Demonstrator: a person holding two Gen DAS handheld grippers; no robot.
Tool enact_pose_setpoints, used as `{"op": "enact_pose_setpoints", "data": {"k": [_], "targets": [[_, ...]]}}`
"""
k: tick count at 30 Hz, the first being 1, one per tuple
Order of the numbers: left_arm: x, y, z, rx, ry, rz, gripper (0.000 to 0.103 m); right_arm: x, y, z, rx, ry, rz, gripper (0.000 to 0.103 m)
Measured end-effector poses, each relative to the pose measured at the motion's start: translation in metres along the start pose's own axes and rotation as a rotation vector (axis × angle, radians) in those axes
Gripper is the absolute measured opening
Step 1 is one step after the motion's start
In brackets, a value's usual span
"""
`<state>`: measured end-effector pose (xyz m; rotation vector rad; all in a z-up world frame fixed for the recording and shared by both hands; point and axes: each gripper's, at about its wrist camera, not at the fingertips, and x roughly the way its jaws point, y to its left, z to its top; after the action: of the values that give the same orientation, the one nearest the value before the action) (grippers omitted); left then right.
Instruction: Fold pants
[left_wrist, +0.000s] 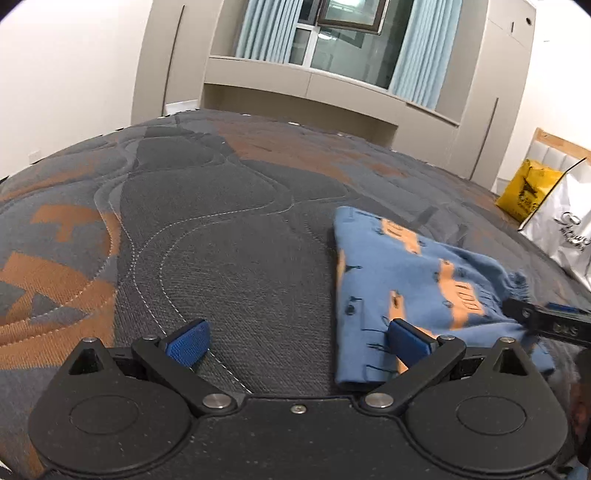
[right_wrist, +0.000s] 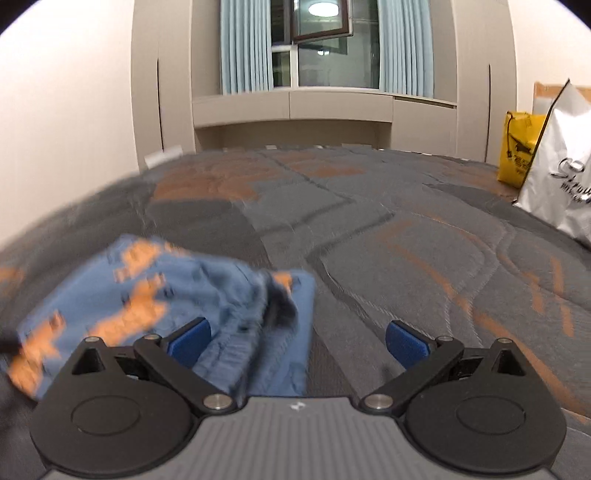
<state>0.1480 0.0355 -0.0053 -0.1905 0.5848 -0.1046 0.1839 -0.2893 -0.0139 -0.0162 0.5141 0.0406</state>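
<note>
The blue pants with orange patches (left_wrist: 413, 291) lie folded into a small flat bundle on the grey and orange mattress (left_wrist: 229, 236). My left gripper (left_wrist: 295, 341) is open and empty, low over the mattress, with its right finger over the bundle's near left part. My right gripper (right_wrist: 295, 343) is open and empty; the pants (right_wrist: 155, 302) lie under and ahead of its left finger, blurred. The right gripper's tip (left_wrist: 546, 321) shows in the left wrist view at the bundle's right edge.
A yellow bag (left_wrist: 528, 192) and a white bag (left_wrist: 569, 229) stand at the mattress's right edge; they also show in the right wrist view (right_wrist: 521, 147), (right_wrist: 561, 162). Beige cabinets (right_wrist: 295, 107) and a curtained window lie beyond the far edge.
</note>
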Motion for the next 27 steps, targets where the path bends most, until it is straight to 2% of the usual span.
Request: {"op": "enact_pose_setpoints", "data": {"k": [4,8,11,14,17,21,27], "targets": [[0.0,0.001,0.005,0.017,0.0,-0.007,0.102,-0.01,-0.008,0.002,0.034,-0.005,0.022,0.103],[0.004,-0.003,0.032,0.055,-0.057,0.017,0.102,-0.009,-0.007,0.014,0.007,-0.037,0.02,0.103],[0.022,-0.013,0.053,0.102,-0.08,0.021,0.102,-0.003,-0.003,0.026,-0.002,-0.077,0.005,0.103],[0.053,-0.021,0.066,0.137,-0.057,0.043,0.102,0.014,-0.002,0.035,-0.027,-0.049,-0.049,0.103],[0.076,-0.024,0.065,0.14,-0.008,0.057,0.102,0.03,-0.011,0.03,-0.043,-0.003,-0.082,0.103],[0.081,-0.018,0.058,0.103,-0.018,0.039,0.103,0.04,-0.028,0.017,0.02,0.021,-0.036,0.103],[0.069,-0.018,0.054,0.093,-0.012,0.056,0.102,0.016,-0.031,0.017,0.075,-0.035,-0.001,0.103]]}}
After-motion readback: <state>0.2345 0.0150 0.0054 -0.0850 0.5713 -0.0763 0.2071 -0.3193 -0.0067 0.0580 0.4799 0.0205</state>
